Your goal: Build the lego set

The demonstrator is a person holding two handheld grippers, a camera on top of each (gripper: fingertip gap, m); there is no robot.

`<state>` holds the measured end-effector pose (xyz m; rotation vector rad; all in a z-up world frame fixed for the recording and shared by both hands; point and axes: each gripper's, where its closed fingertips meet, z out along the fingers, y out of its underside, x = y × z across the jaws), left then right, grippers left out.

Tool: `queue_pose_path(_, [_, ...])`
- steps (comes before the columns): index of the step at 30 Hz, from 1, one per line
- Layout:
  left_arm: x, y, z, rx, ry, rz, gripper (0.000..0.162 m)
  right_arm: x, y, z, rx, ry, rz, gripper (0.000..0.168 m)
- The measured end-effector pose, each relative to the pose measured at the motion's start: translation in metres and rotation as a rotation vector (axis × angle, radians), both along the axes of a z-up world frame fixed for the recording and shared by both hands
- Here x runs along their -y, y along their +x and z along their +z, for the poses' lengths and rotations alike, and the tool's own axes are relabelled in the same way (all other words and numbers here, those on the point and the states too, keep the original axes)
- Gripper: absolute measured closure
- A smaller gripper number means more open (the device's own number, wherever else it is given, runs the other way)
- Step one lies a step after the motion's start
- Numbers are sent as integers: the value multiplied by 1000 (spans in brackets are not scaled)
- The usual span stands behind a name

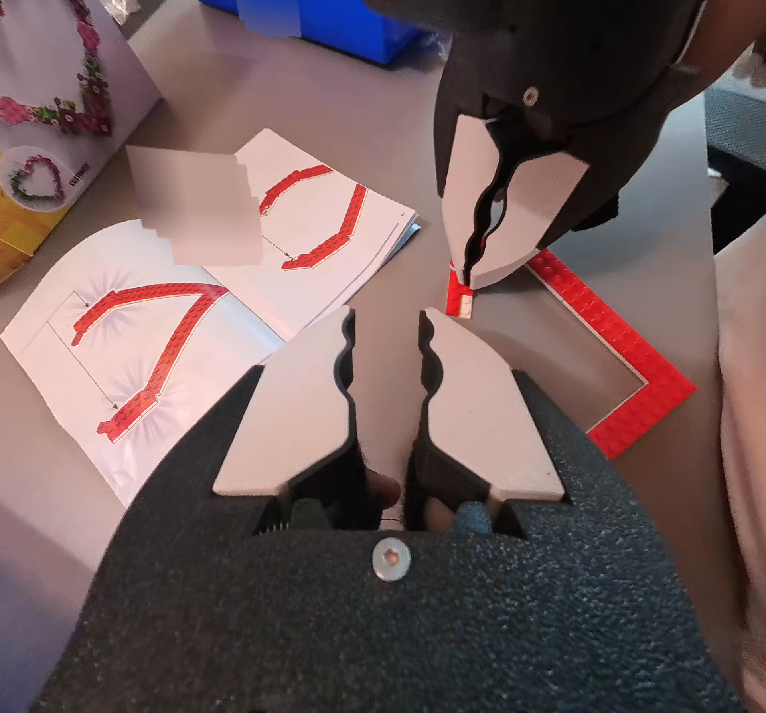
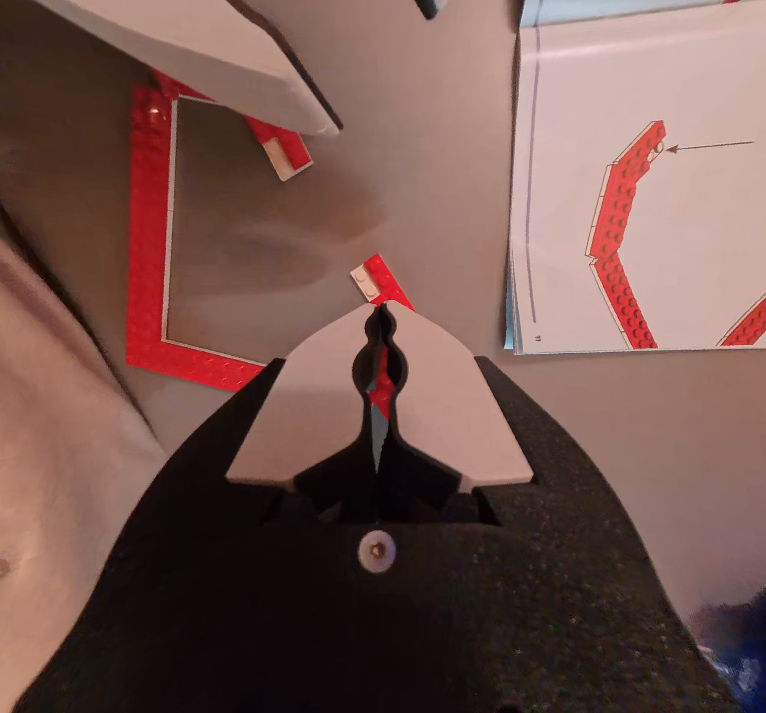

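Note:
A red lego frame (image 1: pixel 621 340) of flat plates lies bent on the grey table; it also shows in the right wrist view (image 2: pixel 149 216). My right gripper (image 2: pixel 381 308) is shut on one end of the frame, where a small white plate (image 2: pixel 367 280) sits. Red shows between its fingers. The same gripper (image 1: pixel 468 278) points down at that end in the left wrist view. The frame's other end (image 2: pixel 290 145) carries a white piece and lies partly under a finger (image 2: pixel 186 50) of my left gripper. My left gripper (image 1: pixel 387 315) is open and empty, hovering just short of the held end.
An open instruction booklet (image 1: pixel 166 340) lies left of the frame and also shows in the right wrist view (image 2: pixel 642 216). The lego box (image 1: pixel 41 71) stands at the far left. A blue bin (image 1: pixel 331 0) is at the back. A person's light clothing (image 1: pixel 742 444) lines the right edge.

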<state>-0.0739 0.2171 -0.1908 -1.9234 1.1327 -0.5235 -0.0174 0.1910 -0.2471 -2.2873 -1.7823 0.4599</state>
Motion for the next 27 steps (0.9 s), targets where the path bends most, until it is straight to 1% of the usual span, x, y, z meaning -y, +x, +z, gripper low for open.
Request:
queue_pose_path(1, [0, -1, 1, 12, 6, 3, 134, 0, 0, 0, 21, -2, 0, 168])
queue_pose_path(5, [-1, -2, 0, 60, 2, 18, 134, 1, 1, -1, 67, 45, -4, 168])
queue_pose_path(7, [1, -3, -3, 38, 2, 13, 134, 1, 1, -1, 91, 96, 9, 167])
queue_pose_path(9, [1, -4, -3, 30, 21, 6, 134, 1, 1, -1, 81, 92, 6, 167])
queue_pose_path(12, [1, -4, -7, 25, 12, 1, 137, 1, -1, -1, 20, 41, -18, 167])
queue_pose_path(13, [1, -3, -9, 16, 14, -1, 137, 0, -5, -1, -1, 65, -2, 165])
queue_pose_path(15, [1, -2, -11, -5, 20, -7, 139, 0, -16, 0, -98, 130, 64, 161])
queue_pose_path(16, [1, -1, -12, -12, 27, -16, 140, 3, -15, 1, -126, 91, 64, 160])
queue_pose_path(18, [4, 1, -15, -38, 32, -38, 141, 6, -11, 13, -210, -8, 7, 156])
queue_pose_path(19, [7, 2, -18, -59, 27, -54, 142, 5, -6, 22, -253, -24, -9, 154])
queue_pose_path(21, [12, 7, -22, -94, 21, -88, 145, -1, 8, 31, -277, 12, -37, 151])
queue_pose_path(24, [12, 20, -29, -127, 18, -114, 155, -2, 17, 27, -263, 66, -14, 160])
queue_pose_path(27, [9, 33, -34, -93, -60, -116, 160, -9, 12, 17, -241, 121, 7, 166])
